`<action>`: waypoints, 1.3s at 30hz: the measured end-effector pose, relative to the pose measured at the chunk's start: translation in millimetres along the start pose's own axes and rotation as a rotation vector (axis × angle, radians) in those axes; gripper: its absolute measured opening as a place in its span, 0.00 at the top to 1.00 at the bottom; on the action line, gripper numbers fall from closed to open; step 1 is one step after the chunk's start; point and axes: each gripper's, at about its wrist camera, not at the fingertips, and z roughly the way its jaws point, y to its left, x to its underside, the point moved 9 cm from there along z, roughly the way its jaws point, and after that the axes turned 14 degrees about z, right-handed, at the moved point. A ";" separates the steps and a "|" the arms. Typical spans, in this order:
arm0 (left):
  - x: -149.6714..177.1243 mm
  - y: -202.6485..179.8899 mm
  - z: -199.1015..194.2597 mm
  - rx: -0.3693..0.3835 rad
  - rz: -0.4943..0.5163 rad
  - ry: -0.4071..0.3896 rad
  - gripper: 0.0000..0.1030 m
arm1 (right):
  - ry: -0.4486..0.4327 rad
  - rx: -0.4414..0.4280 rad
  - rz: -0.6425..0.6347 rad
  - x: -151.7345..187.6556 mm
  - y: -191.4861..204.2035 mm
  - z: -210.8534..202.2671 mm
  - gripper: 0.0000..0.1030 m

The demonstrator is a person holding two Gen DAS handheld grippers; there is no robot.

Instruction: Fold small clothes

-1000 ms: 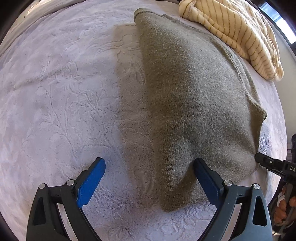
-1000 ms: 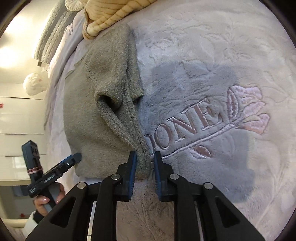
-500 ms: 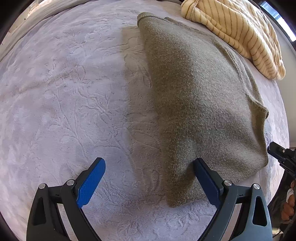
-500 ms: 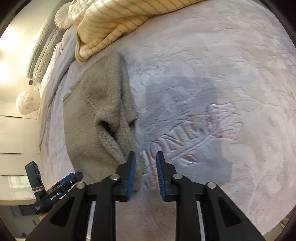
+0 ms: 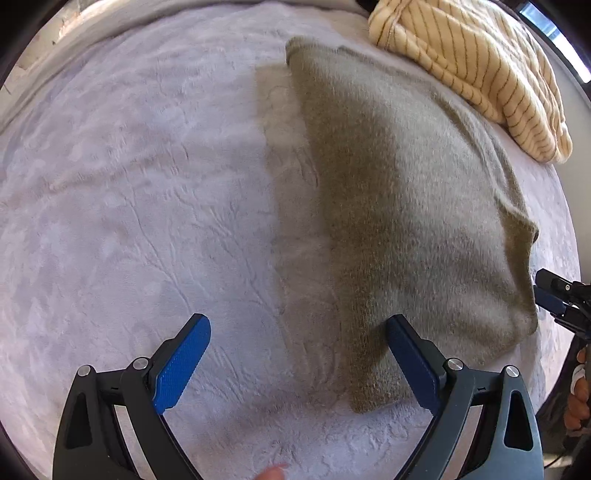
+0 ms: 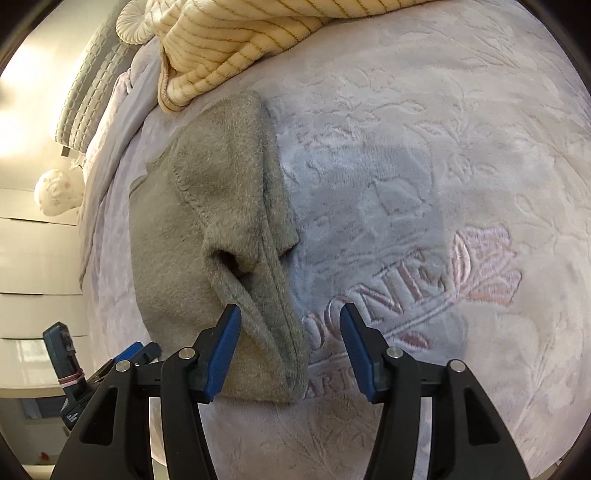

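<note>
On the pale embossed blanket [image 5: 147,221] covering the bed, the grey-green knitted garment [image 5: 406,206] lies folded, filling the centre and right of my left wrist view. My left gripper [image 5: 298,363] has its jaws spread wide and holds nothing; the right blue pad [image 5: 410,363] sits over the garment's near edge, the left pad over bare blanket. In my right wrist view the same garment [image 6: 207,229] runs down the left centre of the frame to my right gripper [image 6: 290,354], whose jaws are parted, straddling its near hem without pinching it. A cream striped garment [image 6: 236,33] is heaped at the top, touching the grey one's far end. Embroidered lettering with a pink rose [image 6: 484,271] shows at right.
</note>
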 end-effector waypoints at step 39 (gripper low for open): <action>-106.5 -45.7 63.9 0.378 -0.059 -0.080 0.00 | 0.368 -0.352 -0.196 -45.8 88.7 97.3 0.31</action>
